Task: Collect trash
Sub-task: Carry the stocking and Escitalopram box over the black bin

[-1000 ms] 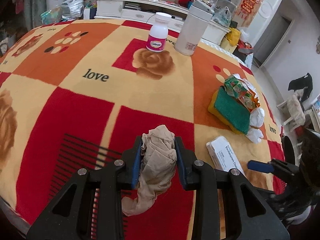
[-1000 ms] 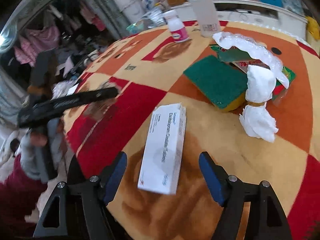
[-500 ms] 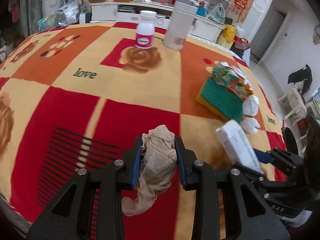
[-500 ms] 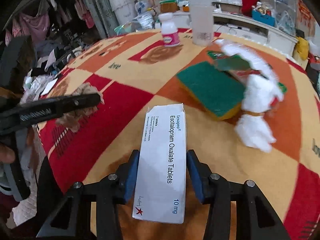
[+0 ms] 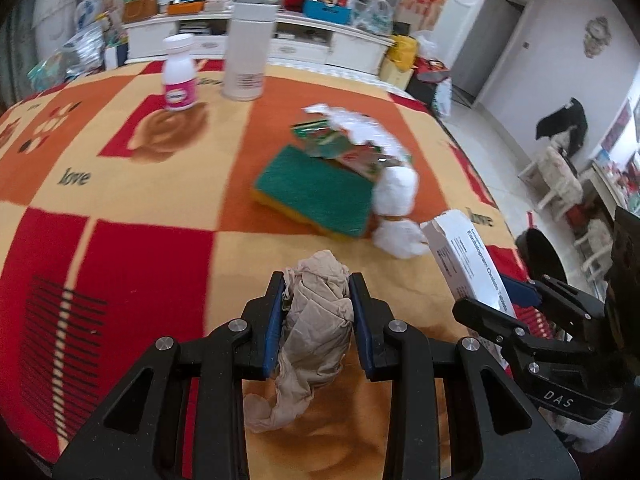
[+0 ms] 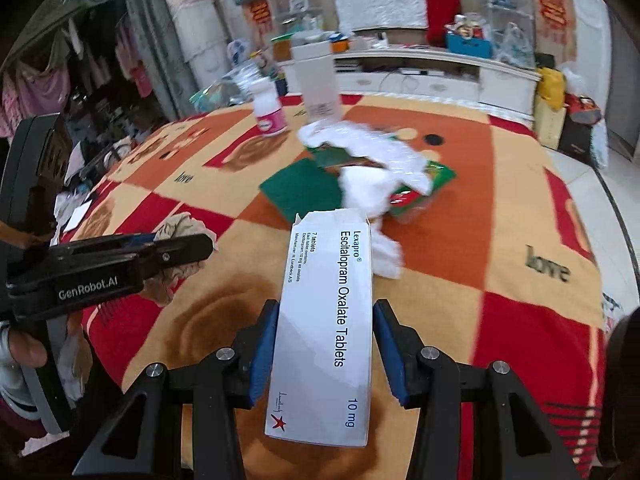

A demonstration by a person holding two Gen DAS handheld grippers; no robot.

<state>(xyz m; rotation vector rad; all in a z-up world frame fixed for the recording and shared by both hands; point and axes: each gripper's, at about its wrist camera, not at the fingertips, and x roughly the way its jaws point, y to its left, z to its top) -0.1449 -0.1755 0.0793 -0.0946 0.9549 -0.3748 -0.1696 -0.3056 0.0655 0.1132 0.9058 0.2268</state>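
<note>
My left gripper point(image 5: 318, 284) is shut on a crumpled beige stocking point(image 5: 316, 320), whose tail hangs below the jaws above the blanket-covered table point(image 5: 140, 240). My right gripper point(image 6: 326, 308) is shut on a white tablet box point(image 6: 324, 320) and holds it tilted up off the table. The left wrist view shows the box point(image 5: 468, 256) at the right, and the right wrist view shows the stocking point(image 6: 180, 228) at the left. Beyond both lie a green sponge point(image 5: 316, 192), white tissue wads point(image 5: 396, 196) and a colourful wrapper point(image 5: 344, 148).
A white bottle with a pink label point(image 5: 180, 76) and a tall white tumbler point(image 5: 246, 52) stand at the table's far side. A white cabinet point(image 5: 352, 48) runs behind it. Chairs point(image 5: 560, 172) stand on the floor to the right. A person's hand point(image 6: 24, 348) holds the left gripper.
My right gripper closed on the tablet box and lifted it off the table. My left gripper carried the stocking to the right, nearer the sponge and the right gripper.
</note>
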